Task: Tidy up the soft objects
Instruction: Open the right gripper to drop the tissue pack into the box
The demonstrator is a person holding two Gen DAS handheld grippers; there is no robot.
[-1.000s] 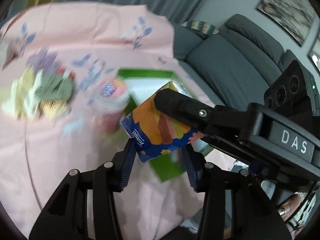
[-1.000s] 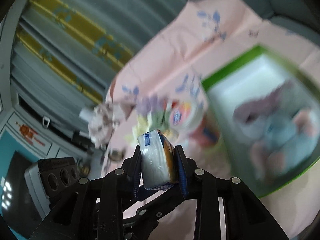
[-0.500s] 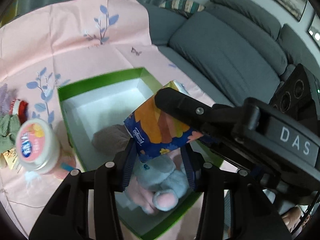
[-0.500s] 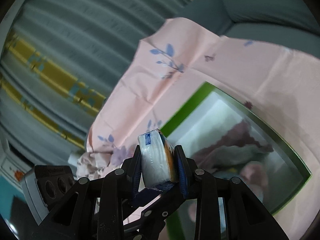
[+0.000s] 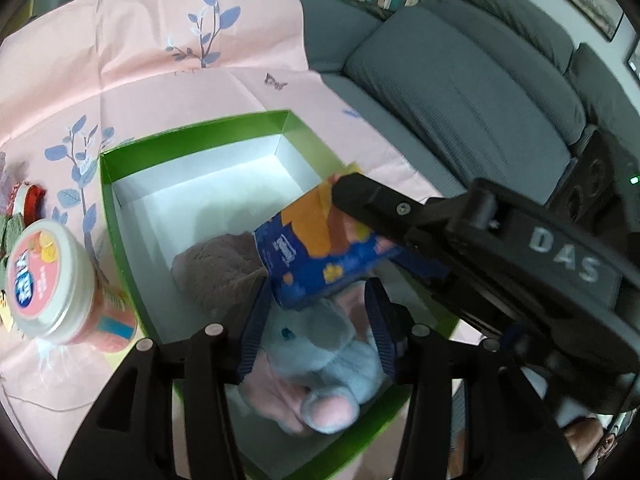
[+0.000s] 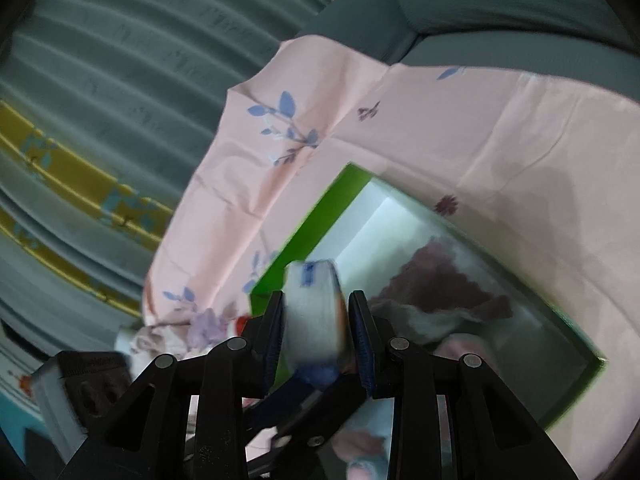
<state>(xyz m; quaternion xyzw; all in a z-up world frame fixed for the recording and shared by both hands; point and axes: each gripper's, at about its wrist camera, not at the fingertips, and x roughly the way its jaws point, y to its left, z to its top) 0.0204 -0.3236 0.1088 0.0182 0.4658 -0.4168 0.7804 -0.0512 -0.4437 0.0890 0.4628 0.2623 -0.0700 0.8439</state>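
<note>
At the far left of the left wrist view a round tub with a white lid (image 5: 44,280) stands on the pink cloth (image 5: 160,60) that covers the tabletop, just beside the left wall of the green box (image 5: 120,216). Some small red and green soft items (image 5: 20,208) lie beyond the tub at the picture's edge. The box is open and white inside. A brownish plush piece (image 5: 216,272) lies on its floor, and nearer the camera lies a grey and pink plush toy (image 5: 320,364). The left hand-held gripper (image 5: 316,328) hangs over that toy with its fingers parted and nothing between them. The blue and orange tissue pack (image 5: 320,256) sits above the box's near half, just over the plush toy's head, clamped at its right end by the right hand-held gripper (image 5: 360,216), which reaches in from the right. To the right, beyond the tabletop, is a grey sofa (image 5: 460,80).

In the right wrist view, the right hand-held gripper (image 6: 316,324) has its fingers pressed on both sides of the tissue pack (image 6: 312,312), whose white end faces the camera. The green box (image 6: 304,232) lies beyond it, blurred, with plush shapes inside.
</note>
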